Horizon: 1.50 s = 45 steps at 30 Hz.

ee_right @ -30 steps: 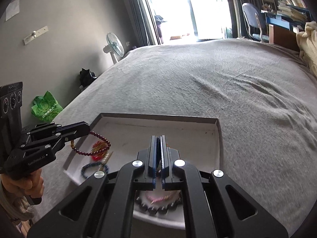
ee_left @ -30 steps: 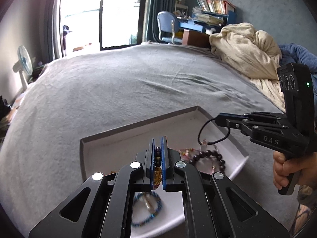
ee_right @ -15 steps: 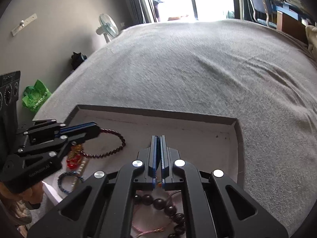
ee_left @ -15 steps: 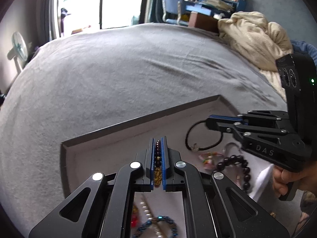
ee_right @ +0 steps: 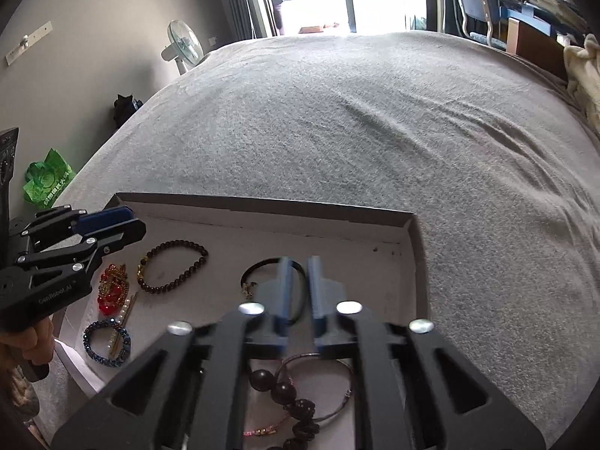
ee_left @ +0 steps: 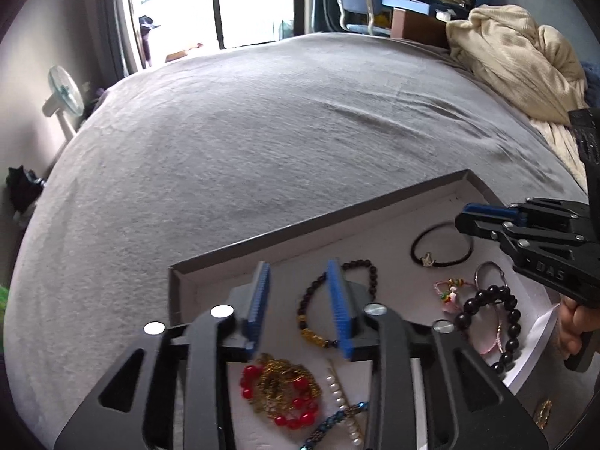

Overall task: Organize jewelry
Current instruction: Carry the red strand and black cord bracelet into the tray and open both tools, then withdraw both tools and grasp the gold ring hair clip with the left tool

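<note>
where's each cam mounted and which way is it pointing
Left wrist: sits on the left gripper, looking down along its opening fingers at the tray on the bed; the right gripper and its hand show at right.
Right wrist: sits on the right gripper, angled down over the tray's right part; the left gripper and its hand show at left.
Shared: tray, dark bead bracelet, black cord bracelet, bed, window, fan, chair.

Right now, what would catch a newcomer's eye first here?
The shallow tray on the grey bed, strewn with bracelets. A dark beaded bracelet lies between the opening left claw pads, and the opening right claw straddles a black cord bracelet.
</note>
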Each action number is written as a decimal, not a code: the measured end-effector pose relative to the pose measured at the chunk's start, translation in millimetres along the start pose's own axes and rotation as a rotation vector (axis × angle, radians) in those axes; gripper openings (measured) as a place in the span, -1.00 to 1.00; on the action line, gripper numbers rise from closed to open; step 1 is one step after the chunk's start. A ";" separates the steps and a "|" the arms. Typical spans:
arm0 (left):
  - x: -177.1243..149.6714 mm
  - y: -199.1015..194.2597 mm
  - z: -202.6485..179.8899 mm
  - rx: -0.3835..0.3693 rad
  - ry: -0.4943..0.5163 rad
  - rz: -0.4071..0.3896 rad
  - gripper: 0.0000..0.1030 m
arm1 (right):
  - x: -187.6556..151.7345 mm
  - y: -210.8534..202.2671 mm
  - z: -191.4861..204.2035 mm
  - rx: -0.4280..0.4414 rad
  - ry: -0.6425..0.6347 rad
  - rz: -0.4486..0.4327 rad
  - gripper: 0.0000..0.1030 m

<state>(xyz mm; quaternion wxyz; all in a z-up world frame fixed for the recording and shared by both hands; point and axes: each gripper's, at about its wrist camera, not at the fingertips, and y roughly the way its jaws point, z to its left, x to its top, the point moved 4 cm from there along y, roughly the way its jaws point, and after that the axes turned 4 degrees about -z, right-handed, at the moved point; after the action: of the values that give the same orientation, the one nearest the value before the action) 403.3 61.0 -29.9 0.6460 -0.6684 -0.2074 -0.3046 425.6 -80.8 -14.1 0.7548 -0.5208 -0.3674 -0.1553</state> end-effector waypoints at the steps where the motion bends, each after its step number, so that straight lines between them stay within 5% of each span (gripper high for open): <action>1: -0.6 -1.9 -0.4 0.006 0.003 -0.003 -0.20 | -0.6 -3.1 -0.9 0.000 0.002 -0.009 -0.35; 3: -2.1 -8.4 1.5 0.023 0.011 -0.022 0.13 | -2.4 -11.0 -1.9 0.003 0.004 -0.027 -0.34; 9: -10.0 -33.4 3.9 0.057 0.025 -0.084 0.49 | -15.7 -44.5 1.4 -0.004 -0.002 -0.091 0.14; 24: -59.0 -120.0 -37.9 -0.010 0.040 -0.226 0.57 | -79.6 -122.8 -4.3 -0.024 0.021 -0.185 0.33; 34: -106.5 -134.7 -97.9 -0.136 0.051 -0.203 0.60 | -144.7 -153.8 -24.6 -0.065 0.063 -0.164 0.49; 45: -143.1 -134.2 -177.3 -0.264 0.179 -0.158 0.56 | -191.9 -176.4 -74.3 -0.124 0.237 -0.161 0.56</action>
<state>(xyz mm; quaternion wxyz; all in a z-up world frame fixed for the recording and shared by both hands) 184.4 -87.3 -31.1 0.5424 -0.6994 -0.1592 -0.4374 215.1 -248.4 -47.0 0.7444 -0.5130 -0.3061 -0.2982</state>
